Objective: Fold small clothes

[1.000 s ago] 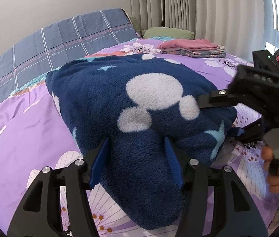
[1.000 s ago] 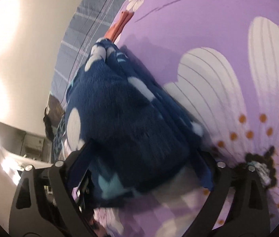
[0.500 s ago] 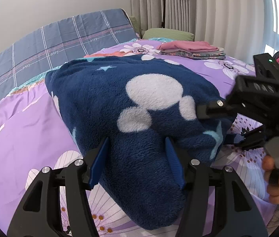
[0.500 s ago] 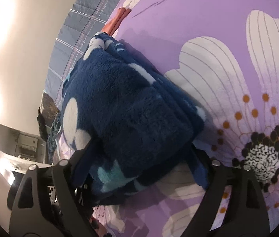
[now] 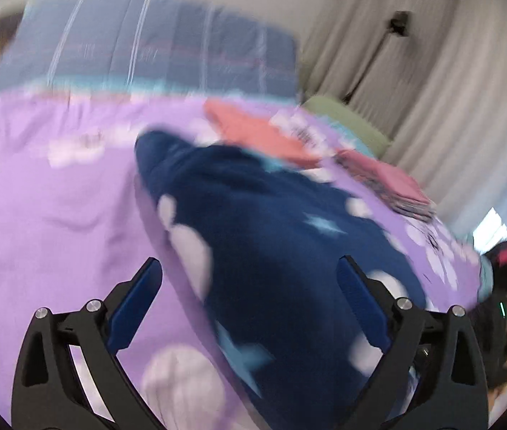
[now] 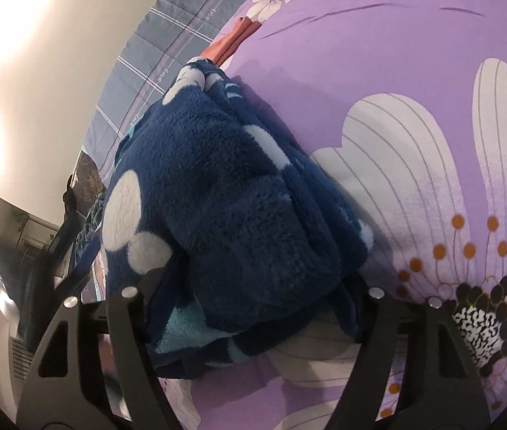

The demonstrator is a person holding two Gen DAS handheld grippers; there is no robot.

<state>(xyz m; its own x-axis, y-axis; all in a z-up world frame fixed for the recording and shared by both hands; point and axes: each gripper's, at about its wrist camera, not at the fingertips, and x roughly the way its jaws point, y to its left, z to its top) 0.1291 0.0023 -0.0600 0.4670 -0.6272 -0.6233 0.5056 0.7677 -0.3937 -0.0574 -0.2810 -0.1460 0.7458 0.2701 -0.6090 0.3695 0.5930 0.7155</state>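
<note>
Right wrist: tool [image 6: 253, 286] clamping fleece garment [image 6: 224, 193].

My left tongs [image 5: 249, 281] had matte black plastic arms with triangular cut-outs and two silver screw heads on each arm. Flat blue pads [image 5: 135, 308] lined the inner faces of both fingers. My right tongs [image 6: 253, 286] were the same black build: cut-out arms, two round silver screws per side; their pads were mostly hidden. In the blurred left view, a small green light showed on dark hardware at the right edge.
</note>
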